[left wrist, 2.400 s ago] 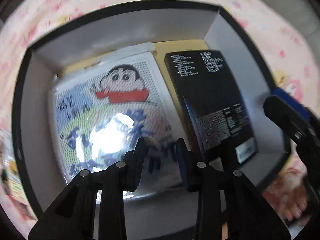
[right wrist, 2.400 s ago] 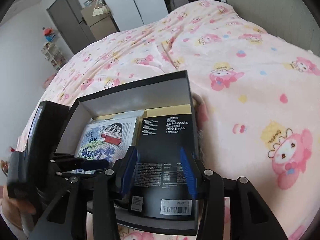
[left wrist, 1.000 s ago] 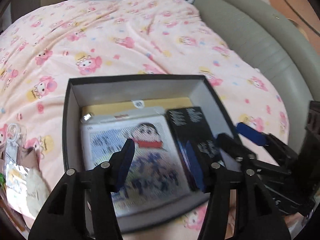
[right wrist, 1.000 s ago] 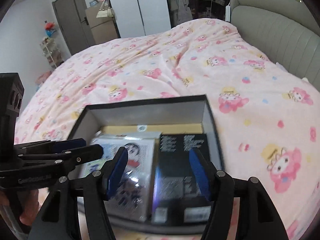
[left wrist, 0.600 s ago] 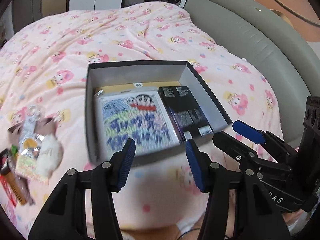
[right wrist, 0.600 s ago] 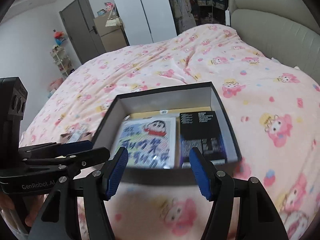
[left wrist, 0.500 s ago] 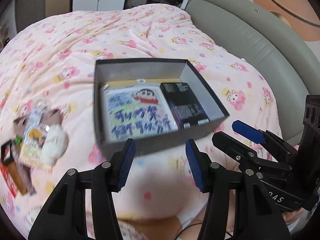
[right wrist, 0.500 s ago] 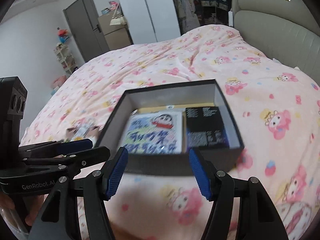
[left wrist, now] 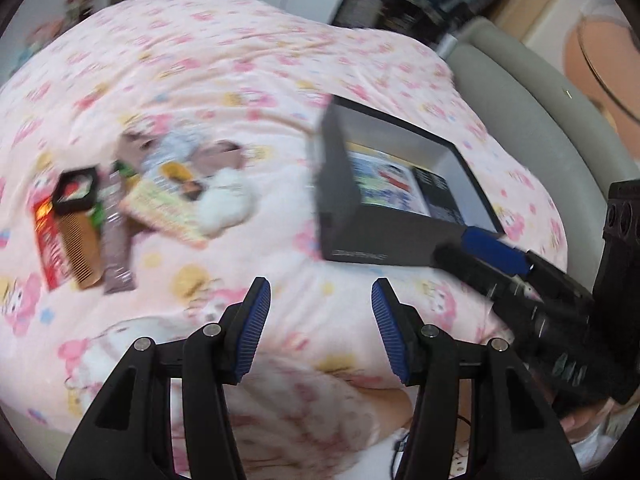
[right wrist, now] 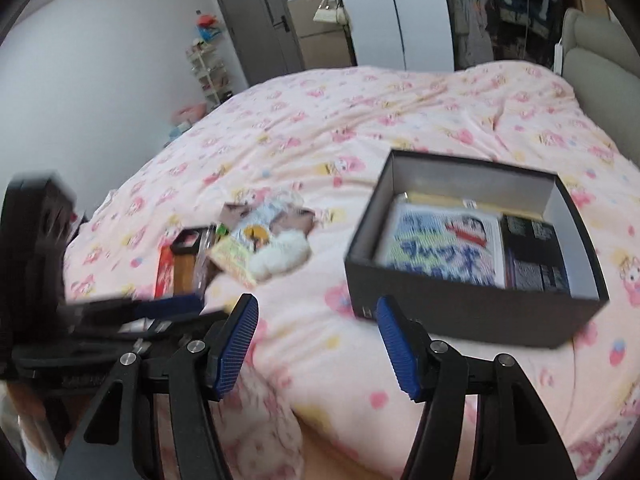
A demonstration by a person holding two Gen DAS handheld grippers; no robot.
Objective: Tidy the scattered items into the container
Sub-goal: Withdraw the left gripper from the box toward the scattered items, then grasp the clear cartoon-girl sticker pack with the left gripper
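a: both tools are clear of the box [right wrist: 472, 312] now. the left hand-held gripper [left wrist: 318, 330] hangs over the pink bedspread [left wrist: 240, 60], jaws spread, nothing between them.

b: and the right hand-held gripper [right wrist: 316, 346]?

a: spread too; its jaws have just eased in a touch, with only bedding between them. the box sits on the bed holding a cartoon packet [right wrist: 440, 248] and a black carton [right wrist: 532, 256] side by side.

b: so what's left to tidy?

a: a loose heap to the left of the box, well apart from it: a red pack [left wrist: 50, 240], a brown comb [left wrist: 82, 248], a dark sachet [left wrist: 116, 248], a yellow-green card [left wrist: 168, 212] and something white and fluffy [left wrist: 226, 204]. it's blurred, so i may be misnaming some.

b: where's that heap relative to the left tool?

a: ahead and off to the left of its tips, not yet between the pads.

b: best approach?

a: i'd say swing left, line the jaws across one item's narrow side, and take an outer piece like the comb so the rest aren't dragged. come down steeply; the soft bedding will give.
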